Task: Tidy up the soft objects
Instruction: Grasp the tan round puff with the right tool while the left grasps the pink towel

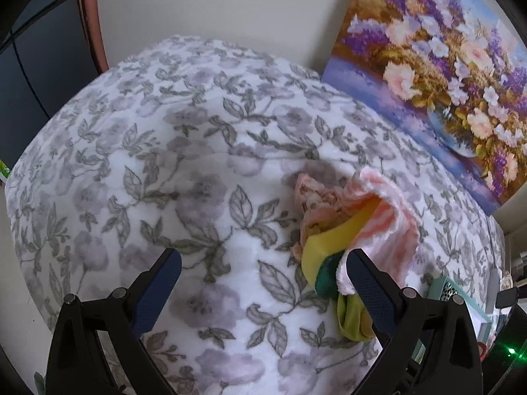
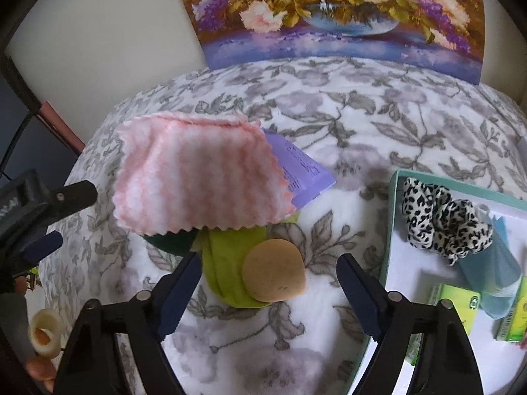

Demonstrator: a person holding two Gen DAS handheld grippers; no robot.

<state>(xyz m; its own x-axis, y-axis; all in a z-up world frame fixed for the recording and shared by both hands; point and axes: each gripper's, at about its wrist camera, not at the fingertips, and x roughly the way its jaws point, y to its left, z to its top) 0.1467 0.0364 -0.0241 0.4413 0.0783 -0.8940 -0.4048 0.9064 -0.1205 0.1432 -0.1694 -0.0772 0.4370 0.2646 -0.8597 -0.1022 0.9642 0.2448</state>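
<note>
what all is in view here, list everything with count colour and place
pink striped cloth: 1, pink and white, top of the pile on the bed
purple paper: 1, lilac with print, under the cloth's right edge
green cloths: at least 2, lime and dark green, under the pink cloth
tan round pad: 1, tan, on the lime cloth
yellow cloth: 1, yellow, in the pile
floral fabric: 1, peach, left of the pile
blanket: 1, white with grey flowers, covers the bed
box: 1, mint rim, white inside, right of the pile
leopard scrunchie: 1, black and white, in the box
blue cloth: 1, in the box
green packets: 2, in the box
painting: 1, flowers, against the wall
left gripper: open, beside the pile
right gripper: open, around the pad
</note>
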